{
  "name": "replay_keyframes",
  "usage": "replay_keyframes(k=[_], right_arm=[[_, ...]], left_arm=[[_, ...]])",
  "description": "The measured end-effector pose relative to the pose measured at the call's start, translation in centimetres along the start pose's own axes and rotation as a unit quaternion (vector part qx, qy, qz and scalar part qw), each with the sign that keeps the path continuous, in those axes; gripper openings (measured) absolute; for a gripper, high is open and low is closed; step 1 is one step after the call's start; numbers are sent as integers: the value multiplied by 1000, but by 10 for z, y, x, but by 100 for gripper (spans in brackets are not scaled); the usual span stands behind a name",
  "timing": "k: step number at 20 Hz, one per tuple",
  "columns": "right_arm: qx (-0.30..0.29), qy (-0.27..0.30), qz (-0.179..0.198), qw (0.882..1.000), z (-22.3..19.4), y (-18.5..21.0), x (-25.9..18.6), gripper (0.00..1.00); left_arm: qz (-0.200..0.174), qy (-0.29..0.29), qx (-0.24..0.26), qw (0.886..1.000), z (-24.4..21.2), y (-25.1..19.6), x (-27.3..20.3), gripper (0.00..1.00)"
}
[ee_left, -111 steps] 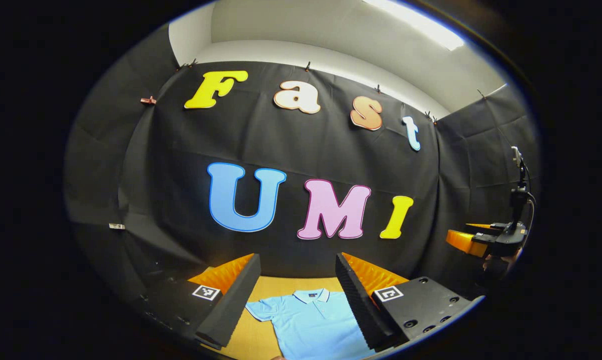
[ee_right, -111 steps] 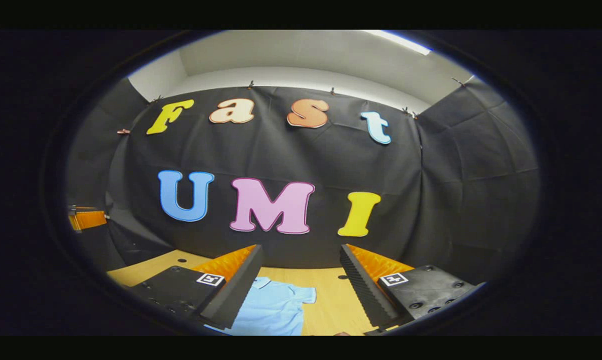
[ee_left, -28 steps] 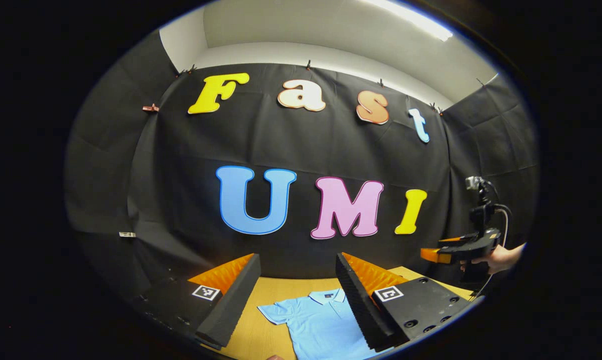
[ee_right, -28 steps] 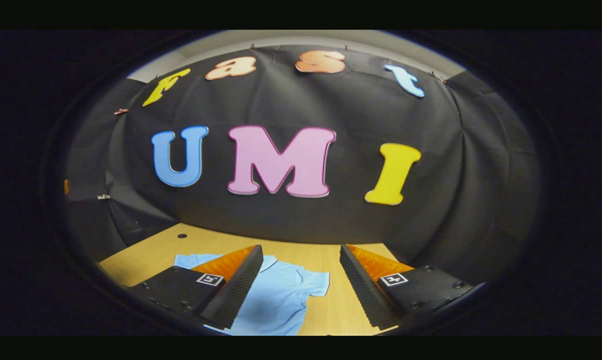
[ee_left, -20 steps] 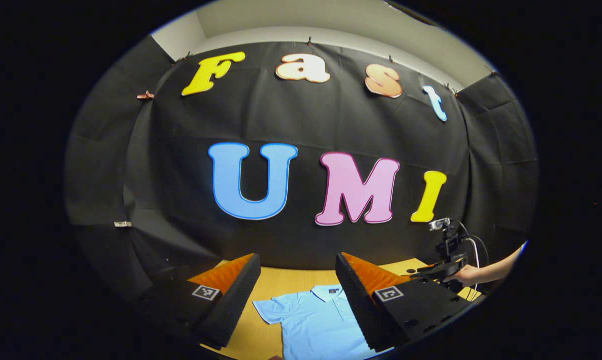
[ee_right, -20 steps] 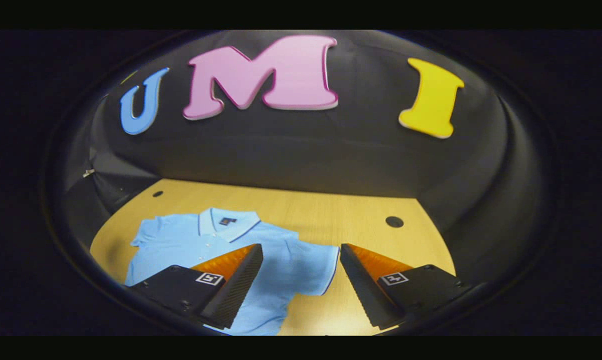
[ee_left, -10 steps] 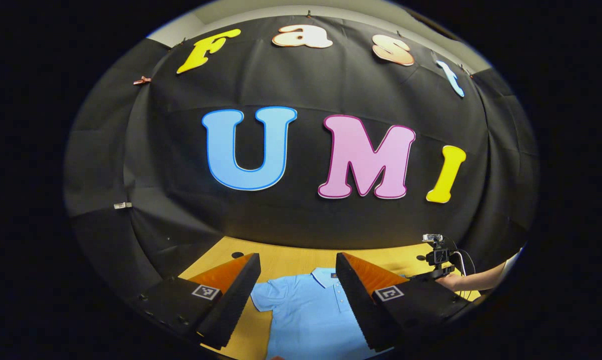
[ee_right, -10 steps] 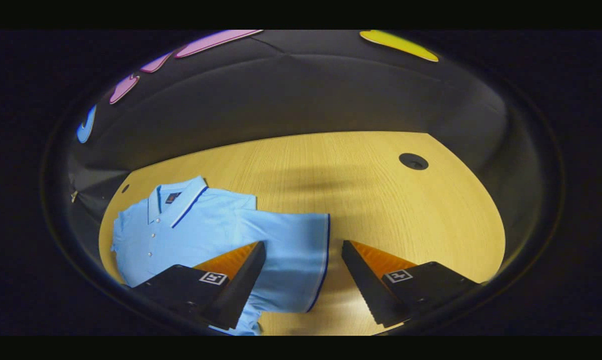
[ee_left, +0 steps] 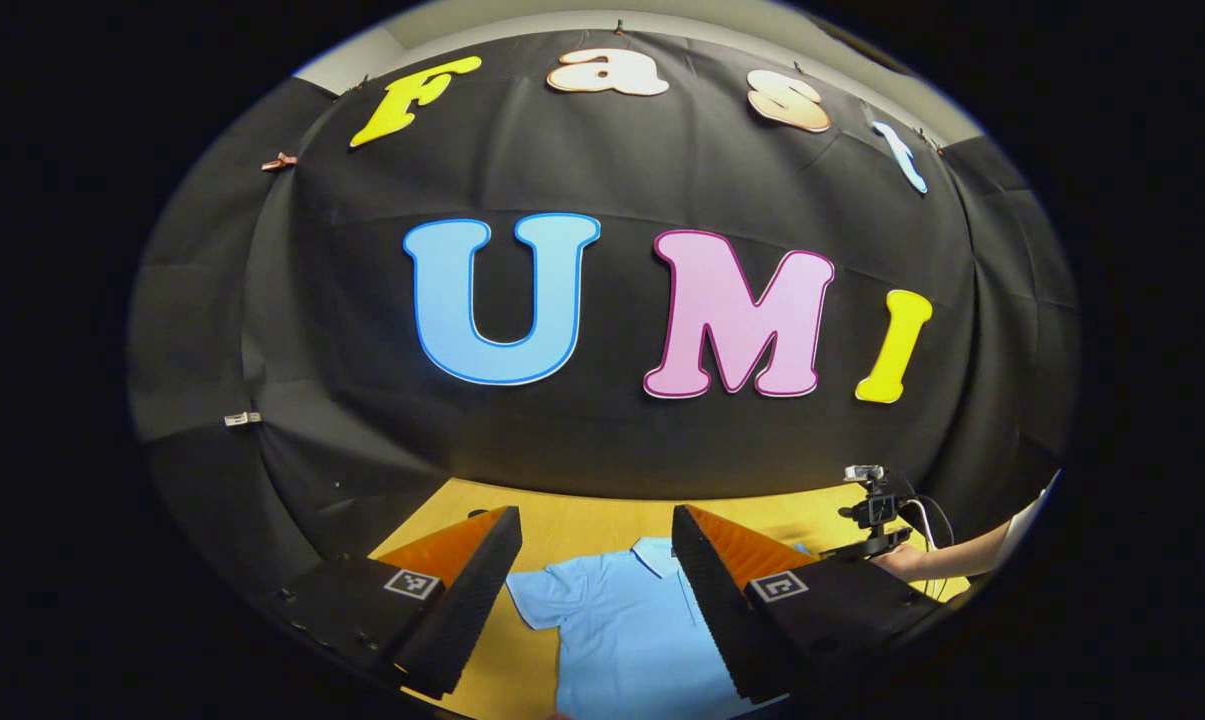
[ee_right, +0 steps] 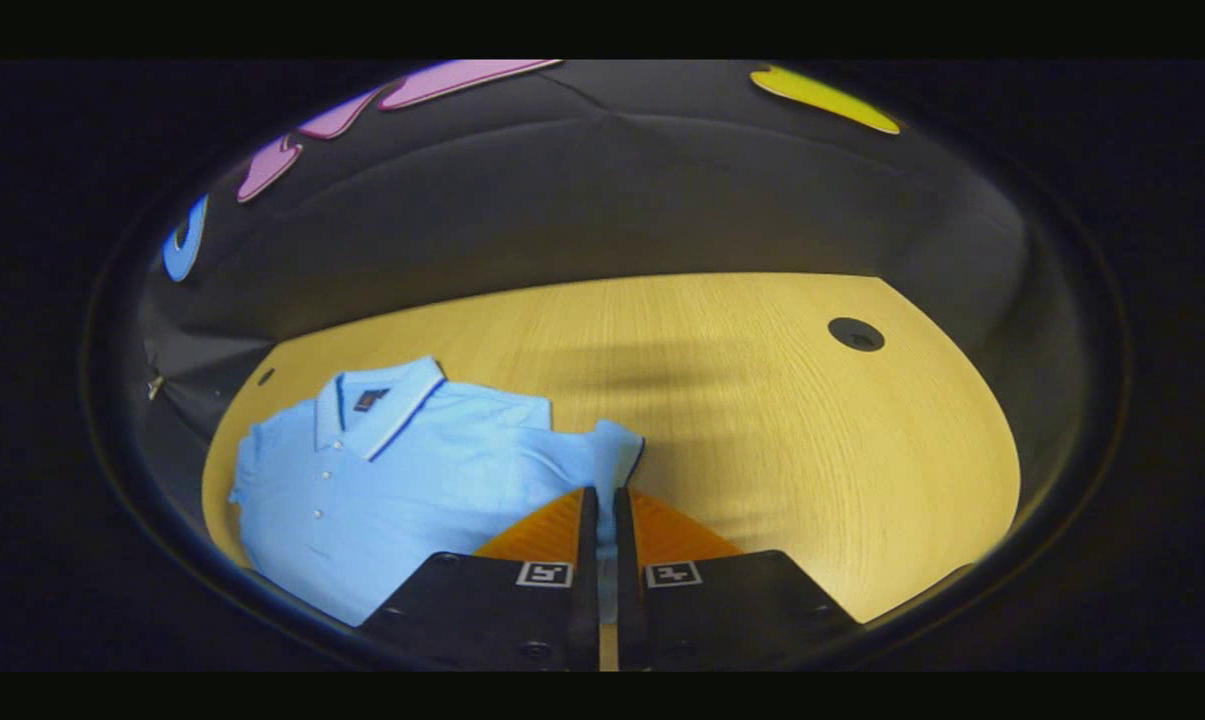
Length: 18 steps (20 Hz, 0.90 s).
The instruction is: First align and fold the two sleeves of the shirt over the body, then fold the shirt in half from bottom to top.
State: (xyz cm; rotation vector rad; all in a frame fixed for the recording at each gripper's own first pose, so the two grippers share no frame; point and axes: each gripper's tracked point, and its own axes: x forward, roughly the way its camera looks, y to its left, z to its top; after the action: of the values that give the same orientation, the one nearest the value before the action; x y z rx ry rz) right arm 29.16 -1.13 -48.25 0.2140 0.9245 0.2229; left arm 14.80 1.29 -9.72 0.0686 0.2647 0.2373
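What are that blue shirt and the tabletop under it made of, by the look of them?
The shirt looks like soft matte knit cloth, likely cotton piqué: it bunches where the right tongs pinch its sleeve. The table looks like pale wood or wood-look laminate: fine straight grain with a slight sheen.

Surface: light wood-grain table [ee_right: 762, 400], lower half of the right gripper view; a strip of it [ee_left: 582, 520] shows at the bottom of the left gripper view.
Table features: round dark hole [ee_right: 855, 334] at upper right of the tabletop; smaller one [ee_right: 265, 376] at its far left edge.
On table: light blue polo shirt [ee_right: 402, 470], front up, collar toward the wall, lower left of the right gripper view; also at bottom centre of the left gripper view [ee_left: 622, 630].
Shirt state: spread flat on the left; right sleeve bunched upward.
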Motion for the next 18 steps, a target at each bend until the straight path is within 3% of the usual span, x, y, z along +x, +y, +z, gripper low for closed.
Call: replay_keyframes(k=[4,5,6,7,8,9,10,11,12,13,14,16,17,18], right_arm=[[-5,5,84,996,-2,64,-20,11],[-42,28,70,996,-22,65,-14,11],[-50,51,63,996,-34,66,-10,5],[-39,66,67,995,-43,71,-10,15],[-33,69,69,995,-47,74,-8,17],[-30,67,66,995,-46,72,-7,37],[-24,63,72,995,-44,77,-11,28],[-20,57,75,995,-38,79,-17,42],[-17,46,75,996,-35,80,-21,74],[-14,33,79,996,-24,80,-33,73],[-9,21,80,997,-18,81,-42,90],[1,0,88,996,-7,80,-72,91],[2,-12,93,996,-2,79,-88,83],[1,-23,93,995,3,75,-103,92]], left_arm=[[12,10,-22,1000,-14,20,-1,96],[14,16,-32,999,-21,25,-1,97],[16,27,-42,999,-29,31,0,96],[17,31,-45,998,-32,35,0,96],[20,32,-46,998,-36,39,-1,97],[20,33,-43,998,-38,43,0,97],[17,38,-38,998,-44,45,3,97],[12,46,-37,998,-51,47,8,97],[7,60,-39,997,-63,50,15,97],[0,77,-43,996,-75,53,23,96],[-2,94,-47,994,-87,55,33,96],[-3,128,-58,990,-110,58,55,97],[-1,143,-62,988,-121,60,69,97],[0,156,-63,986,-134,63,84,97]])
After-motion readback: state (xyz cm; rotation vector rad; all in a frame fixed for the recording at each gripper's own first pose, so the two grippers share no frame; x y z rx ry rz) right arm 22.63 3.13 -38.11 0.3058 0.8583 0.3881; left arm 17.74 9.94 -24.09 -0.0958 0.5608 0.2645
